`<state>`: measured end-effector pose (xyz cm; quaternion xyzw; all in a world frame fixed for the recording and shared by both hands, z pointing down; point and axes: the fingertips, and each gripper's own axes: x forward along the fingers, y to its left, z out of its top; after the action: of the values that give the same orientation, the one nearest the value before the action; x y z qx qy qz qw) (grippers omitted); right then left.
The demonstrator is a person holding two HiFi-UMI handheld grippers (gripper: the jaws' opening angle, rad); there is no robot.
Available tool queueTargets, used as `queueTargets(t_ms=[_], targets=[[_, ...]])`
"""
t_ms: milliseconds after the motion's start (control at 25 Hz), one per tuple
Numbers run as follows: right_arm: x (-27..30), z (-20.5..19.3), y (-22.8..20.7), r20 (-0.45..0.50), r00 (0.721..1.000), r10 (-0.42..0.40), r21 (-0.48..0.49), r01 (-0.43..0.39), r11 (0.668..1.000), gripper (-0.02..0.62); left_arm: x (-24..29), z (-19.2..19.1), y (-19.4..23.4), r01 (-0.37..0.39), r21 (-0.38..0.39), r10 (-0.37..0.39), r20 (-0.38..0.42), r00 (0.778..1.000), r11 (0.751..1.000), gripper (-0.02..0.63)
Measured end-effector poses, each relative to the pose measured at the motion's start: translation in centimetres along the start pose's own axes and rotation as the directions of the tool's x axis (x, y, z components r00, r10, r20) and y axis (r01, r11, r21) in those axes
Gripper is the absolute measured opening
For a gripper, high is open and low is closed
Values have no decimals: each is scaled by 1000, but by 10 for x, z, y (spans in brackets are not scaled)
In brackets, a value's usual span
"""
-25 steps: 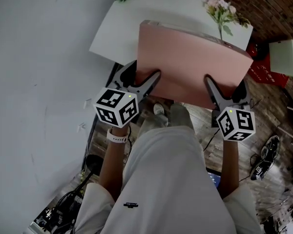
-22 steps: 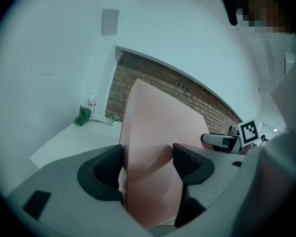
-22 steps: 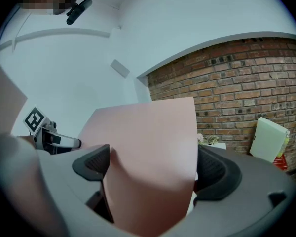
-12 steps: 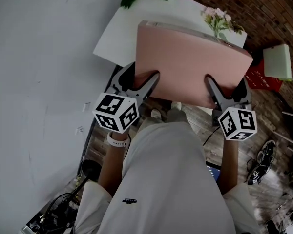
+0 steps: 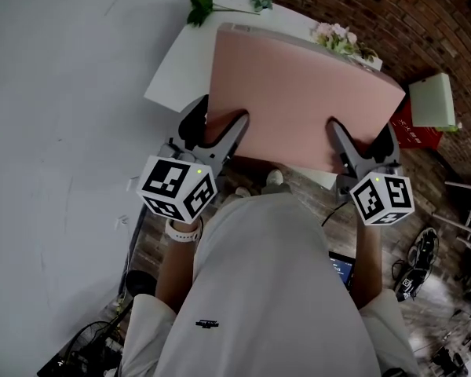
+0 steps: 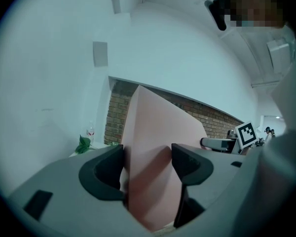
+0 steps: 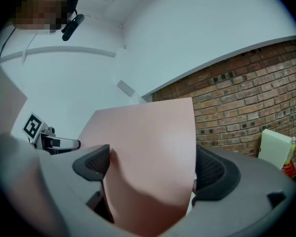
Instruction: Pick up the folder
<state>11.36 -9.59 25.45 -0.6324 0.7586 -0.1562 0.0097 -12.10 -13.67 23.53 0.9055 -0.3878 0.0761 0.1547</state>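
**Left side.** The left gripper (image 5: pixel 216 126) is closed on the near edge of the folder (image 5: pixel 298 93), toward its left corner. In the left gripper view, the jaws stand wide with the folder's thick pink body filling the gap and a pad bearing on each face. They have just been closing a little further on it.

**Centre.** The folder is held off the table (image 5: pixel 175 73), roughly level, above the table's near edge and covering most of its top. A leafy sprig (image 5: pixel 199 8) lies at the table's far left corner and a bunch of flowers (image 5: pixel 337 38) at the far right corner. Both are clear of the folder.

**Right side.** The right gripper (image 5: pixel 363 142) is clamped on the same near edge, toward the right corner. Its jaws are also wide, with a pad on either side of the cover.

**Handling assessment.** The folder shows no sag between the two holds, so it is judged stiff. It appears thick, board-covered and probably light. The smooth cover could slide in the pads if the folder tilts. The two holds, spaced well apart along one edge, suit it. A single corner hold would likely let it twist.
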Motion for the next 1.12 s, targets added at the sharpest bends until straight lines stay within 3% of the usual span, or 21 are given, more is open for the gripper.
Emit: queueTargets(t_ms=[560,1120], targets=[[4,44,30,64,997,37,-71,-32,997,518,-24,36,11,-15,-14,16,117,993,1000,308],[-20,42,38,75,997,17,-49,-13,999,502,-37,37,2,9,-18,-7,116,993,1000,305]])
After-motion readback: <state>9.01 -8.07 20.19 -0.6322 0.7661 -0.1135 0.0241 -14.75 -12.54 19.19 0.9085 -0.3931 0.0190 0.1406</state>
